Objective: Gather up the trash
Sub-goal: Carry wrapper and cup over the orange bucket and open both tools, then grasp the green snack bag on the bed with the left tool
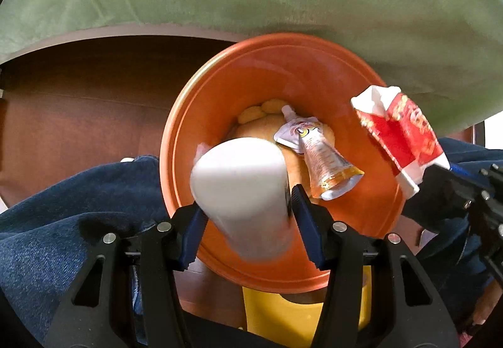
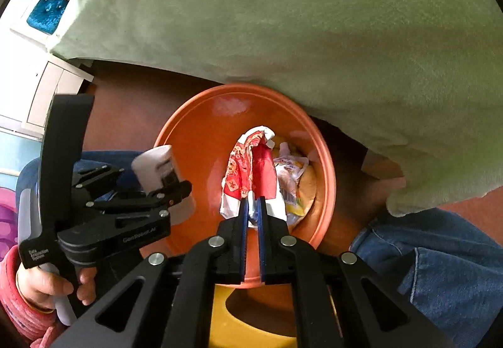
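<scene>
Seen from above, the left tongs (image 1: 248,206) grip a white paper cup (image 1: 242,178) over an orange bin (image 1: 283,64) holding a crumpled foil pouch (image 1: 320,156) and yellowish scraps (image 1: 261,112), while the right tongs (image 1: 430,178) pinch a red-and-white wrapper (image 1: 399,127) at the rim.

A home room: soft pale-green fabric cover (image 2: 314,33) at twelve o'clock, white panelled cabinet (image 2: 47,87) at nine o'clock, colourful picture (image 2: 53,2) at ten.

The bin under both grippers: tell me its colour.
Orange, inside and rim alike. The bin shows best in the left wrist view.
</scene>
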`<action>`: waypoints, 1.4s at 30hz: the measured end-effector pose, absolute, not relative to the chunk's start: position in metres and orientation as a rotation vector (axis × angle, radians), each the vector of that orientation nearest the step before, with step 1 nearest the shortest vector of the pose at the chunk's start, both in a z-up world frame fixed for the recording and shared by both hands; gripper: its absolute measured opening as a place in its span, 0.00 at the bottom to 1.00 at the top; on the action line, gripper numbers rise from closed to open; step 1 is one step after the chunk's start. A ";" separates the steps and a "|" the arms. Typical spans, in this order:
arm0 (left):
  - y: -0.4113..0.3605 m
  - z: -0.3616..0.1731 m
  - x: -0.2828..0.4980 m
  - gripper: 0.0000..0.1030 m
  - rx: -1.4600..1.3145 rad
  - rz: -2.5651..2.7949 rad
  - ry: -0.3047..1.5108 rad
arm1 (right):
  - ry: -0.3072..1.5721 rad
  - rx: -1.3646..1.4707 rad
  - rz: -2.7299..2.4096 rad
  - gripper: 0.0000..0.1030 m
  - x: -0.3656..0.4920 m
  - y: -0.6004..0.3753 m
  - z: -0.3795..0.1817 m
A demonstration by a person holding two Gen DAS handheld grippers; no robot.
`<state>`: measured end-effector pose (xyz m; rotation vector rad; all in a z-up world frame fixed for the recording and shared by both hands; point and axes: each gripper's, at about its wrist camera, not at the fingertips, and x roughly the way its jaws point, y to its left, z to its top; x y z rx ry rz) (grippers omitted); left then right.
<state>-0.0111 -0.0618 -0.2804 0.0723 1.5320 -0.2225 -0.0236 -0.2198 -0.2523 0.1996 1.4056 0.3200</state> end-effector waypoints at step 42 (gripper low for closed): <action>-0.018 -0.120 0.017 0.75 0.000 -0.173 1.092 | 1.001 0.283 0.357 0.68 -0.023 -0.243 -0.104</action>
